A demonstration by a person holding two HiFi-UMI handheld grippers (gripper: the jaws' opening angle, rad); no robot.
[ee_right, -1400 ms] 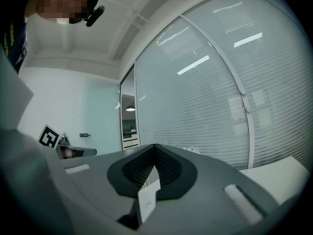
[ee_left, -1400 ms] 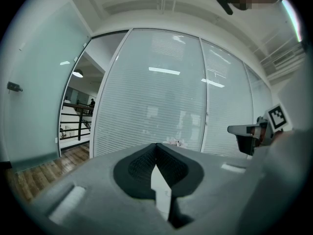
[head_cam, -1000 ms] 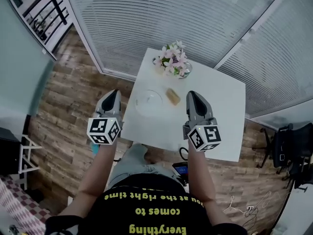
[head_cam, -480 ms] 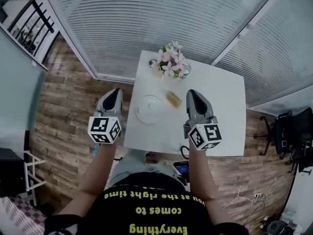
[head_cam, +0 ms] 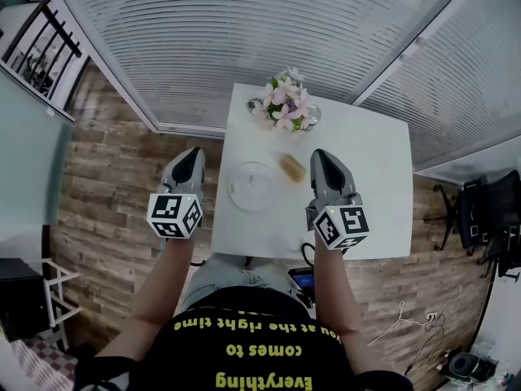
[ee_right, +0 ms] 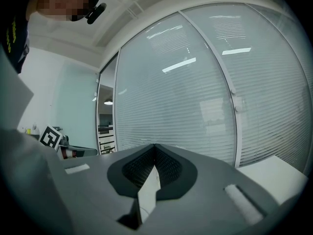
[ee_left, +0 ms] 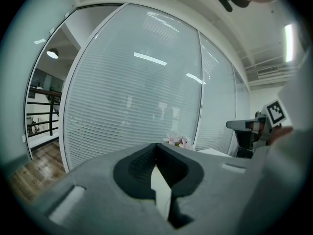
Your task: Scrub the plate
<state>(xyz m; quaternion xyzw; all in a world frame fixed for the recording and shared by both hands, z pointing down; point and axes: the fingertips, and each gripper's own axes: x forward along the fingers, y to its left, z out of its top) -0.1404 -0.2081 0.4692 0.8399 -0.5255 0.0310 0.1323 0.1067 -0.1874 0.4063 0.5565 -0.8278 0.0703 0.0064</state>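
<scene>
Both grippers poised, scrubbing not yet begun

The left gripper [head_cam: 193, 156] and right gripper [head_cam: 319, 158], each pressed together and empty, flank the plate [head_cam: 253, 186], probably ready to reach in. The clear, round plate lies on the white counter [head_cam: 370, 177], toward its 8 o'clock edge, with a tan sponge [head_cam: 292, 167] at the plate's 1 o'clock.

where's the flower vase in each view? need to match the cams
Head view: flower vase at the table's far edge, upper centre.
Left gripper view: flower vase at centre, just below mid-height.
Right gripper view: not in it.
Shared landmark: the slatted blinds behind, in all three.
</scene>
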